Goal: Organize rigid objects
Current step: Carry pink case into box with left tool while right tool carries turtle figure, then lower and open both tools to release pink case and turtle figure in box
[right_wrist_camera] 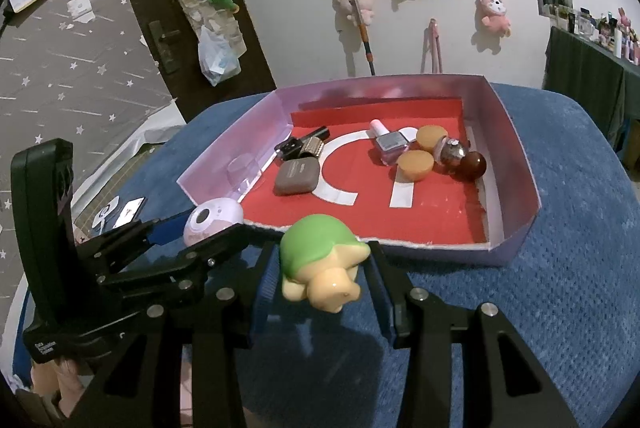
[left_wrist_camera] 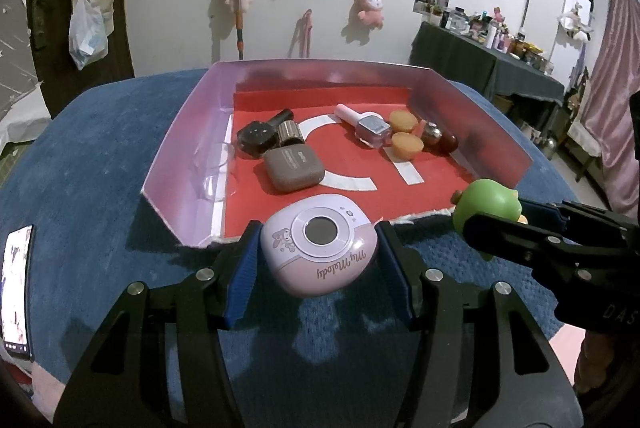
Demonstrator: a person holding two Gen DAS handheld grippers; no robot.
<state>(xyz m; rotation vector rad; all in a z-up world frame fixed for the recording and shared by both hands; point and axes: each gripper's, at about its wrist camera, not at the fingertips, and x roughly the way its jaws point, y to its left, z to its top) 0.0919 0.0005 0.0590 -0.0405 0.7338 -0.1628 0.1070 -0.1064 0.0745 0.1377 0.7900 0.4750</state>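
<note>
My left gripper is shut on a pink My Melody case, held just above the blue surface at the open front edge of the tray. The case also shows in the right wrist view. My right gripper is shut on a green and cream toy turtle, held at the tray's front edge. The turtle also shows in the left wrist view. Inside the tray lie a brown case, a nail polish bottle, two orange round caps, dark bottles and a brown bottle.
The tray has pink walls and a red floor and sits on a blue textured cushion. A phone lies at the cushion's left edge. Plush toys and a bag hang on the wall behind. A cluttered dark table stands at the right.
</note>
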